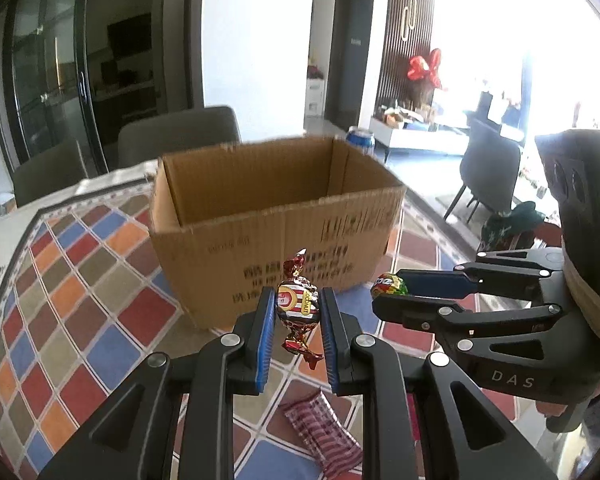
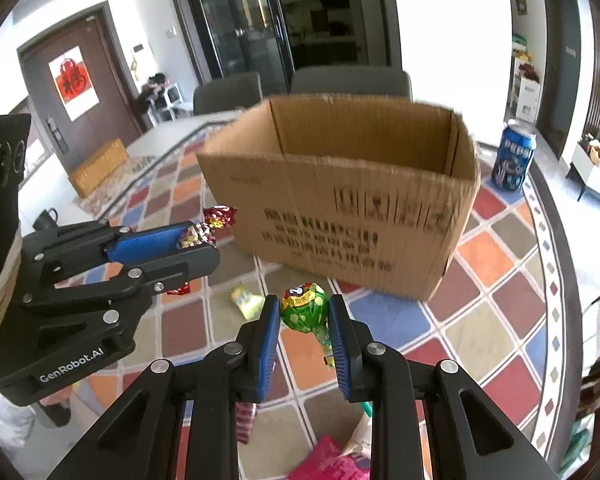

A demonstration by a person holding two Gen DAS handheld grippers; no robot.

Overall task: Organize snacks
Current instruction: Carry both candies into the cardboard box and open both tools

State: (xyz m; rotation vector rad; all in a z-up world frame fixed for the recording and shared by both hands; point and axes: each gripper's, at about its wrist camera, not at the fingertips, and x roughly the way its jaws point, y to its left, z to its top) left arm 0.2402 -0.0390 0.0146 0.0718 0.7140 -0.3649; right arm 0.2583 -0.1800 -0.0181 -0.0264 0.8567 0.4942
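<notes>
An open cardboard box (image 1: pixel 284 220) stands on the checkered tablecloth; it also shows in the right wrist view (image 2: pixel 352 208). My left gripper (image 1: pixel 297 306) is shut on a red-striped wrapped candy (image 1: pixel 298 308), held above the table just before the box's front wall. In the right wrist view the left gripper (image 2: pixel 204 240) and its candy (image 2: pixel 212 224) are at the left. My right gripper (image 2: pixel 305 312) is shut on a green-wrapped lollipop (image 2: pixel 303 308), also in front of the box. In the left wrist view the right gripper (image 1: pixel 384 292) holds the lollipop (image 1: pixel 388 285).
A red-striped snack packet (image 1: pixel 324 432) lies on the cloth below my left gripper. A yellow packet (image 2: pixel 246 300) and a pink packet (image 2: pixel 328 460) lie near the front. A blue soda can (image 2: pixel 514 156) stands right of the box. Chairs (image 2: pixel 228 92) stand behind the table.
</notes>
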